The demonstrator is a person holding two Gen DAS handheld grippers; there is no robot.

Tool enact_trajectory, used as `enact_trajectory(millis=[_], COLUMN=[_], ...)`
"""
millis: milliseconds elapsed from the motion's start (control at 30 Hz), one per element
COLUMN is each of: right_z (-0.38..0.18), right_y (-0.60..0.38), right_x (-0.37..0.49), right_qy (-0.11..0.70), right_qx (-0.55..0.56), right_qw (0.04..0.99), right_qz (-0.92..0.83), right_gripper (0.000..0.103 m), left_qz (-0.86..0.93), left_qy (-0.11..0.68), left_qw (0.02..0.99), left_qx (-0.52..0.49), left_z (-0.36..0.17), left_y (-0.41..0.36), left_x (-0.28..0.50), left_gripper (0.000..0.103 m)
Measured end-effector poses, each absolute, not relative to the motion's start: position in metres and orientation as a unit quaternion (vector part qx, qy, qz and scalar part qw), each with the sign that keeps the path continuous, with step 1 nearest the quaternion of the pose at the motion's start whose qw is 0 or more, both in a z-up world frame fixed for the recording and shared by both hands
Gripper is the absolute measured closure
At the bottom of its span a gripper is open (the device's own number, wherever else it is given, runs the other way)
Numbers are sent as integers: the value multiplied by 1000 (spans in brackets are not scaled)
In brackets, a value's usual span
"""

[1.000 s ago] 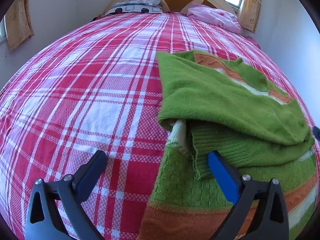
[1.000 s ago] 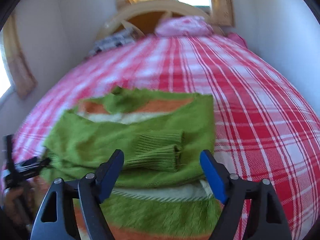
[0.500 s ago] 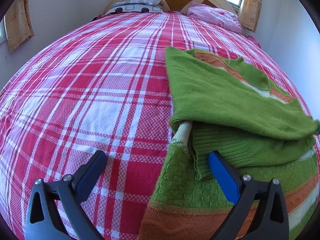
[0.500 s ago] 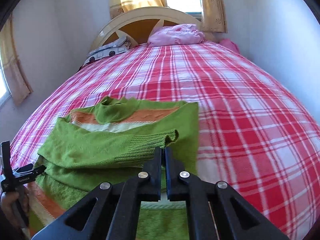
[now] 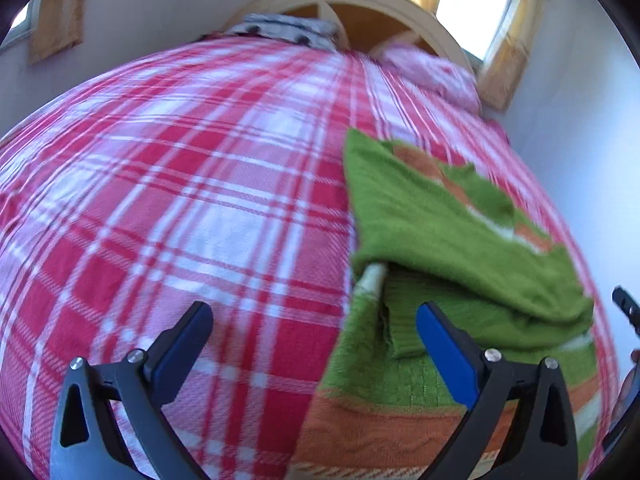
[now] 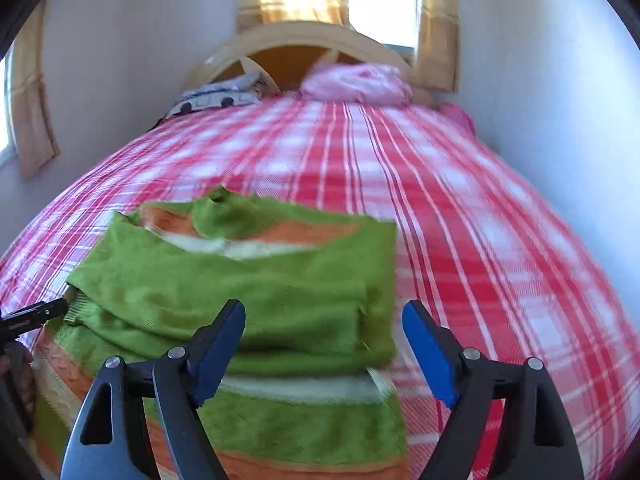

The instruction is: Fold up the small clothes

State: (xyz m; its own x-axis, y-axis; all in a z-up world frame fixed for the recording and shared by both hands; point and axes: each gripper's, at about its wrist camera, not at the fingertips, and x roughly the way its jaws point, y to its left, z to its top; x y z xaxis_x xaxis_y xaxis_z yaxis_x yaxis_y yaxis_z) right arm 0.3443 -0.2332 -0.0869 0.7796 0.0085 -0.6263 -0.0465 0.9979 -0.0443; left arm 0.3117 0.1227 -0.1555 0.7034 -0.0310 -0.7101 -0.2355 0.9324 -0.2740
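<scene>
We hold the left gripper (image 5: 312, 336) wide open with nothing between its jaws; the green sweater (image 5: 444, 248) fills the lower right of that frame, its left edge running between the two fingers, the blue right pad over a ribbed cuff. Our right gripper (image 6: 324, 340) is also spread wide and empty, the sweater's folded sleeve lying across the lower left and middle, its right edge just inside the right finger. Bare red plaid bedspread (image 6: 480, 220) stretches toward the headboard (image 6: 304, 40) at upper centre.
</scene>
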Motion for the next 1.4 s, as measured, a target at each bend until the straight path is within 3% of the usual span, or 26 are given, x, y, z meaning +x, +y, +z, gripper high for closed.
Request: enact_trajectory(millis=[133, 233, 333, 400, 500, 733, 900, 1400], right_z=[-96, -117, -142, -147, -145, -112, -154, -157], right_y=[-211, -213, -230, -236, -238, -226, -209, -215], right_x=[369, 390, 392, 373, 345, 343, 375, 359], right_qy=[360, 399, 453, 448, 438, 374, 443, 420], right_qx=[27, 39, 50, 32, -20, -1, 12, 4], right_qw=[924, 910, 889, 892, 899, 927, 895, 907], right_qz=[127, 102, 51, 50, 24, 41, 56, 23], right_gripper=[22, 22, 37, 39, 39, 38, 38, 37], left_qz=[74, 79, 74, 68, 67, 82, 80, 66], left_qy=[377, 370, 403, 439, 442, 437, 436, 446], left_qw=[901, 911, 905, 891, 891, 894, 895, 892], left_qx=[-202, -164, -119, -90, -74, -49, -52, -23], left_z=[-147, -133, -142, -159, -163, -164, -163, -164], left_y=[132, 123, 113, 104, 99, 92, 92, 82], left_x=[320, 337, 357, 367, 368, 368, 366, 362], left_gripper=[0, 0, 0, 0, 0, 0, 0, 0])
